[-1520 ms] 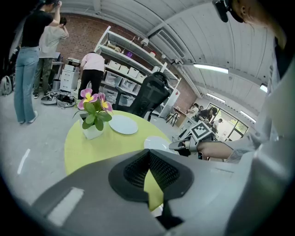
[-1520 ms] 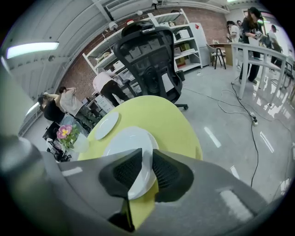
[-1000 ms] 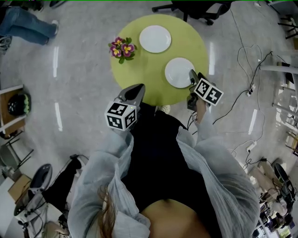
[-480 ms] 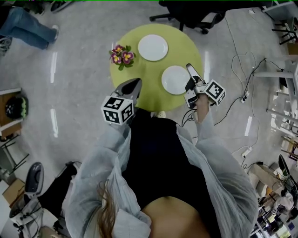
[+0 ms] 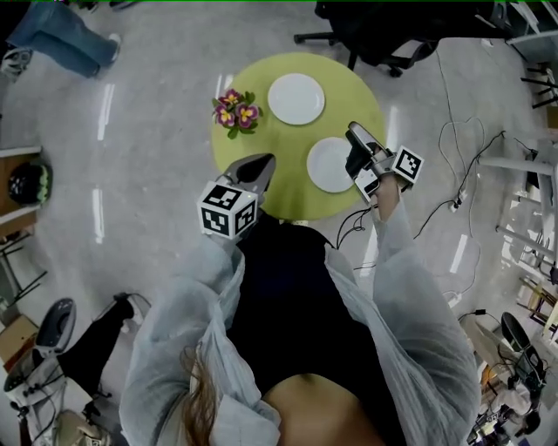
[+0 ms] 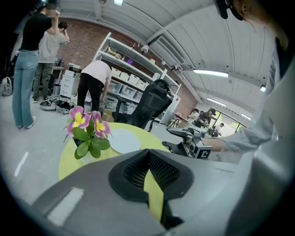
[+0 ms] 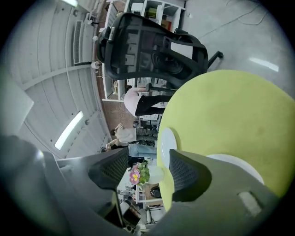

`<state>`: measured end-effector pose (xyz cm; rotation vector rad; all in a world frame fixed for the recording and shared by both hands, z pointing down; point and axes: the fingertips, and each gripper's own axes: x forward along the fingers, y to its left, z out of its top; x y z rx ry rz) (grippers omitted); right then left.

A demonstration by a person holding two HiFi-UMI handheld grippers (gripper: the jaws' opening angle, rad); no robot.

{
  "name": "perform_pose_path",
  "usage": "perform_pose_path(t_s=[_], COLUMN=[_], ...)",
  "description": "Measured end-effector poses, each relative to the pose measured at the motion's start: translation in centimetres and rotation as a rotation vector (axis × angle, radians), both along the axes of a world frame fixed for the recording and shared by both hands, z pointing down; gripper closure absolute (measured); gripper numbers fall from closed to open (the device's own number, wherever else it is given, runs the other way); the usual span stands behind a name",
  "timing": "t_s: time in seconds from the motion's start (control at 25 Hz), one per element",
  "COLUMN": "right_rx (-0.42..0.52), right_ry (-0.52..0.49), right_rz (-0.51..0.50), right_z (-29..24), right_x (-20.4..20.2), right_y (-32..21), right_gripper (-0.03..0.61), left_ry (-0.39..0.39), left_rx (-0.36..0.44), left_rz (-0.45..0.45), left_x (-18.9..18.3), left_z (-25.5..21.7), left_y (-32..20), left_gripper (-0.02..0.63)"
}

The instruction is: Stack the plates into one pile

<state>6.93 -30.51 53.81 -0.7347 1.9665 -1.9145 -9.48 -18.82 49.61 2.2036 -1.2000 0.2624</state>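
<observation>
Two white plates lay apart on the round green table [image 5: 283, 144], unstacked. The far plate [image 5: 296, 97] sat towards the back and the near plate [image 5: 328, 164] at the front right. The right gripper [image 5: 352, 148] hung at the near plate's right rim, tipped on its side, its jaws apart and closing on nothing. The left gripper [image 5: 259, 165] hovered at the table's front edge, jaws together and empty. Flowers [image 5: 235, 111] stood at the table's left, clear of both plates. A black chair [image 5: 384, 26] stood behind the table. The right gripper covered part of the near plate's rim, so contact could not be told.
</observation>
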Motion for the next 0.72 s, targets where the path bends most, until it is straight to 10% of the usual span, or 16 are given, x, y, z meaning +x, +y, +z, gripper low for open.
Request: perform_pose_path(t_s=[0.72], right_rx=[-0.100], right_ry=[0.176], right_rz=[-0.296], right_z=[5.4], right_x=[-5.9], right_y=[-7.0], right_gripper=[0.296], left_ry=[0.037], left_rx=[-0.095], left_rz=[0.012], left_x=[1.0], left_z=[3.0], left_y=[-3.8], left_gripper=[0.601])
